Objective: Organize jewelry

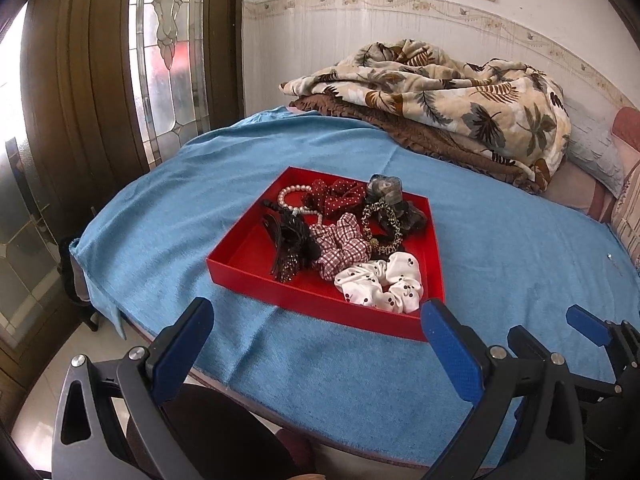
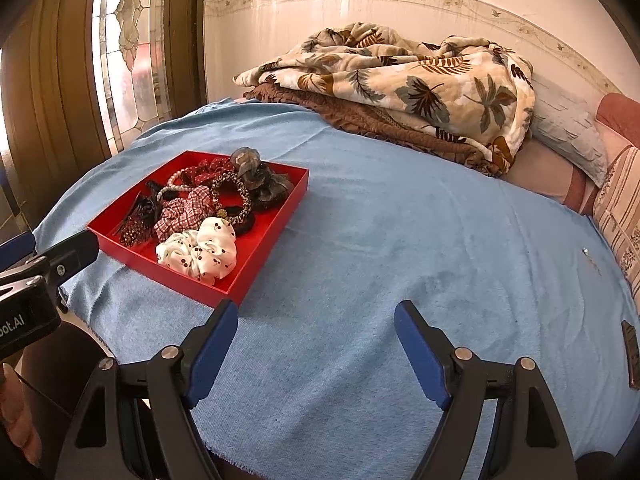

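Observation:
A red tray (image 1: 256,280) (image 2: 264,256) sits on a blue cloth (image 1: 360,380) (image 2: 400,240) and holds several hair pieces. Among them are a white cherry-print scrunchie (image 1: 380,284) (image 2: 200,254), a red-checked scrunchie (image 1: 340,246) (image 2: 182,212), a pearl bracelet (image 1: 294,196), a black hair clip (image 1: 290,246) and a leopard-print band (image 1: 380,224). My left gripper (image 1: 316,320) stands open just short of the tray's near edge, nothing between its fingers. My right gripper (image 2: 316,322) is open over bare cloth to the tray's right; it also shows as the right gripper (image 1: 548,328) in the left wrist view.
A leaf-print blanket (image 1: 440,92) (image 2: 400,76) lies folded on a brown one at the back. Pillows (image 2: 568,132) line the right side. A wooden door with patterned glass (image 1: 168,60) stands at the left. A small dark object (image 2: 632,352) lies near the cloth's right edge.

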The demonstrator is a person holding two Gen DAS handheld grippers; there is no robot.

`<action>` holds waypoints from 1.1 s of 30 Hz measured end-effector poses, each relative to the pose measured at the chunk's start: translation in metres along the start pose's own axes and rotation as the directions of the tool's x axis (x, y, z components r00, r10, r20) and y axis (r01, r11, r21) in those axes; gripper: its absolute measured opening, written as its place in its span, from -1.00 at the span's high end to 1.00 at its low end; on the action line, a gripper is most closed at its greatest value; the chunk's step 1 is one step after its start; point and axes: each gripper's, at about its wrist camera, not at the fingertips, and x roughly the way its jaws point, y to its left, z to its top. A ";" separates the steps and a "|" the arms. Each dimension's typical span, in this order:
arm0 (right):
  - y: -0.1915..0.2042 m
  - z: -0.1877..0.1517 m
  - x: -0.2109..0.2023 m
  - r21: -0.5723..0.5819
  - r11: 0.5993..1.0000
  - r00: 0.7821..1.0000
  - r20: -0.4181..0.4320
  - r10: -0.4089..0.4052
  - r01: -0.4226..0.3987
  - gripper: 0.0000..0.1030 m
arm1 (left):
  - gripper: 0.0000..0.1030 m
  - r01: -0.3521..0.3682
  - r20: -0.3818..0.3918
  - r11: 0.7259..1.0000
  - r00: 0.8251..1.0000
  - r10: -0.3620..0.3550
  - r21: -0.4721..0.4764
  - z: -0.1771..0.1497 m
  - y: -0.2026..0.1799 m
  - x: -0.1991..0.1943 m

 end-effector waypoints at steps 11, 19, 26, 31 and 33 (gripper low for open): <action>0.004 -0.002 0.007 -0.013 1.000 1.000 -0.020 0.000 0.000 -0.65 | -1.00 0.008 -0.016 1.000 1.000 -0.008 0.000 -0.003 0.003 0.007; 0.012 -0.002 0.008 -0.038 0.999 1.000 -0.023 0.008 -0.009 -0.65 | -1.00 -0.001 -0.027 1.000 1.000 0.001 -0.027 -0.002 0.013 0.011; 0.013 0.004 0.008 -0.034 0.999 1.000 -0.011 0.022 -0.023 -0.67 | -1.00 -0.025 -0.032 0.999 0.999 0.023 -0.046 0.000 0.019 0.012; 0.012 0.002 0.010 -0.025 0.999 0.999 -0.020 0.038 -0.038 -0.68 | -1.00 -0.041 -0.022 0.998 0.999 0.040 -0.039 0.002 0.018 0.008; 0.010 0.002 0.011 -0.017 0.999 0.999 -0.022 0.046 -0.046 -0.68 | -1.00 -0.050 -0.016 0.998 0.999 0.049 -0.039 0.004 0.017 0.006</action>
